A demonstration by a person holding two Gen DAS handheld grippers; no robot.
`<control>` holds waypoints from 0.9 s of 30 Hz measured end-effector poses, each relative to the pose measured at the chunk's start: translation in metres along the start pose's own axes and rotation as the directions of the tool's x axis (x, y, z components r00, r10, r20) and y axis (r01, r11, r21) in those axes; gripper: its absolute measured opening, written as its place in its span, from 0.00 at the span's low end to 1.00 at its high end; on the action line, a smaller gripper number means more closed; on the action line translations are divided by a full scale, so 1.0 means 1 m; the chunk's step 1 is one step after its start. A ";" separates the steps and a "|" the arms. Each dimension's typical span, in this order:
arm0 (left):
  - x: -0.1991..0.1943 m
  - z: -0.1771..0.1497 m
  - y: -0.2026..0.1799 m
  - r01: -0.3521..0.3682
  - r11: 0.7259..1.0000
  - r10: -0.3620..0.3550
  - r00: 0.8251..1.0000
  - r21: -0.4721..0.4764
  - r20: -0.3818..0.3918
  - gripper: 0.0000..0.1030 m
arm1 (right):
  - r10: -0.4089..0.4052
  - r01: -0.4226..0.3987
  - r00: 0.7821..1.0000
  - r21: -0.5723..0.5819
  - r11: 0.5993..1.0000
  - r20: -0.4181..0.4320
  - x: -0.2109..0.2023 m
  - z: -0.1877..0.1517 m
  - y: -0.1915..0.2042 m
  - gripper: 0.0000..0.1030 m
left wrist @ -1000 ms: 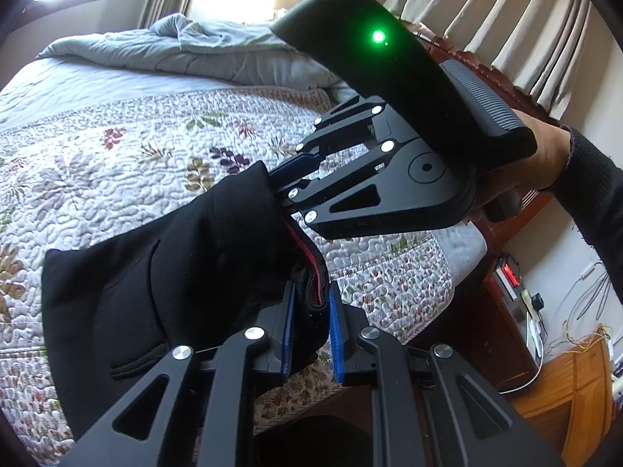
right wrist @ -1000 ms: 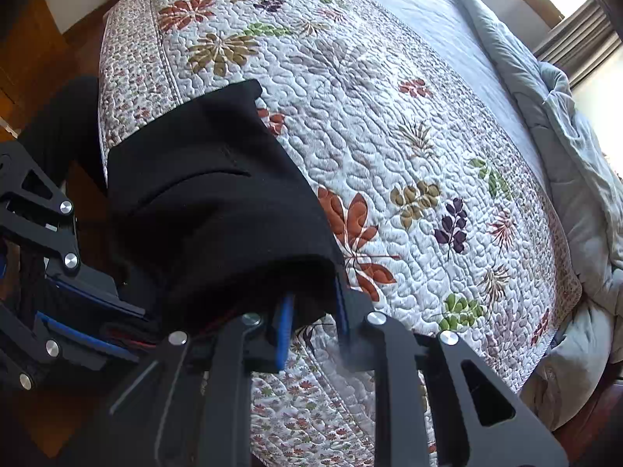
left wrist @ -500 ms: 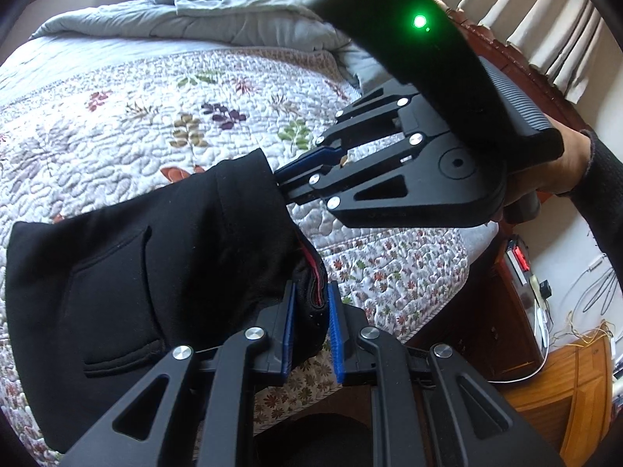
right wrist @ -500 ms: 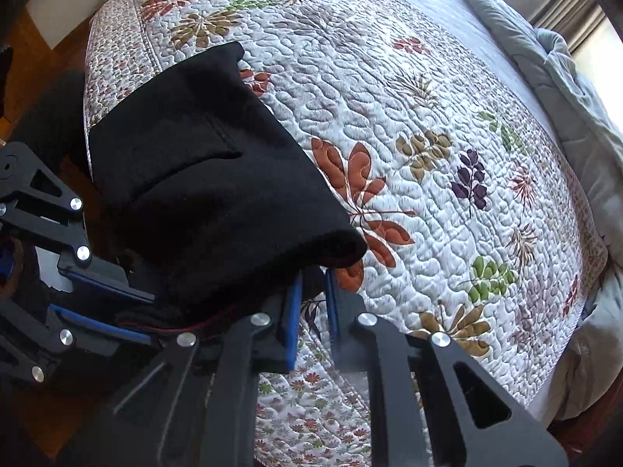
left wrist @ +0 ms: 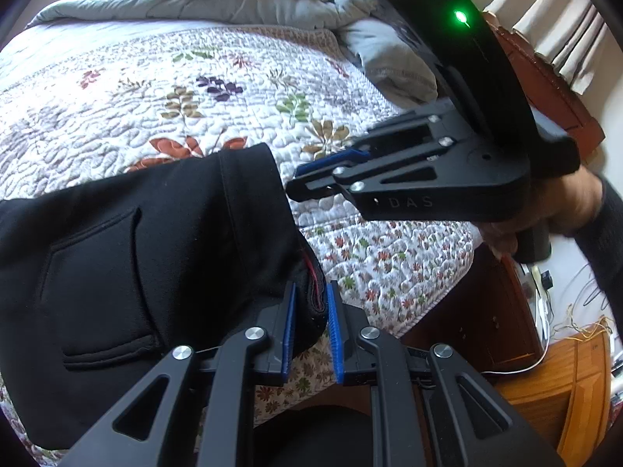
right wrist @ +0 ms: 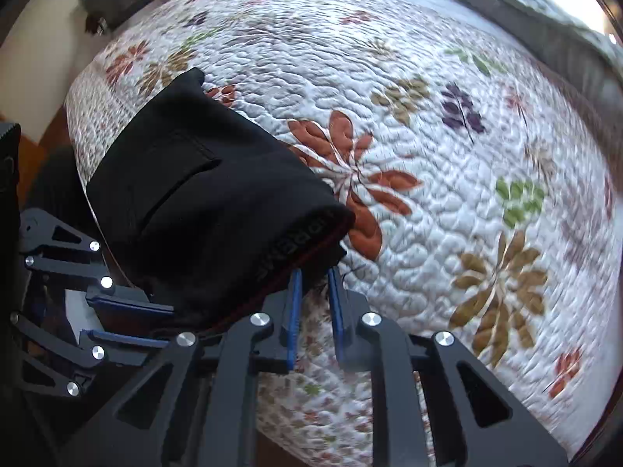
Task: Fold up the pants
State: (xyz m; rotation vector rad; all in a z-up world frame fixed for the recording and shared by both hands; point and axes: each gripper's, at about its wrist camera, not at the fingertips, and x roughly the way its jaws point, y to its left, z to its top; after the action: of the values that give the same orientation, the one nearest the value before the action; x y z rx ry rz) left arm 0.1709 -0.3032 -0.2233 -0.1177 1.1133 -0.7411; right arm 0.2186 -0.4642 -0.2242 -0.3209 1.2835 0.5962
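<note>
Black on black, so squinting a bit here. Clamping down tight with the left gripper [left wrist: 310,292] on the waistband end of the black fleece pants [left wrist: 155,264], pinching the bunched fabric between blue pads, with a sliver of red stitching peeking out there. Easing the jaws open on the right gripper [right wrist: 314,272], with a corner of that same waistband sitting between the pad tips. Gripping the right tool's handle with a bare hand [left wrist: 545,210], dark sleeve at the wrist. Draping most of the pants flat over the near corner of the white quilted bedspread with leaf and flower prints [left wrist: 194,116], pocket facing up, waistband end lifting off the edge toward both grippers. Pointing both tools down at the bed, tips close together at the waistband. Also spotting a rumpled grey comforter [left wrist: 253,4] heaped along the far side of the bed.
</note>
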 end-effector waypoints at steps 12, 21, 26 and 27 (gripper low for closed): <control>-0.038 -0.006 0.020 0.280 0.956 -0.267 0.954 -0.087 0.133 0.76 | 0.033 -0.049 0.997 0.255 0.966 0.067 -0.002 -0.034 -0.008 0.14; -0.106 -0.013 0.119 0.251 0.933 -0.178 0.944 -0.258 0.277 0.79 | 0.259 -0.396 0.896 0.388 0.832 0.360 -0.015 -0.010 -0.013 0.30; -0.129 -0.028 0.183 0.139 0.919 -0.036 0.962 -0.369 0.271 0.79 | 0.268 -0.362 0.927 0.439 0.822 0.263 0.033 -0.002 -0.018 0.13; -0.131 -0.032 0.192 0.120 0.918 -0.018 0.965 -0.378 0.262 0.79 | 0.261 -0.357 0.930 0.468 0.809 0.258 0.035 -0.010 -0.025 0.12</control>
State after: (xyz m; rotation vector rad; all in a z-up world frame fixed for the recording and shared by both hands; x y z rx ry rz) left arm 0.2058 -0.0710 -0.2213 -0.5813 1.0012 -0.5381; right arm 0.2307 -0.4818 -0.2631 0.3884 1.2717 0.5220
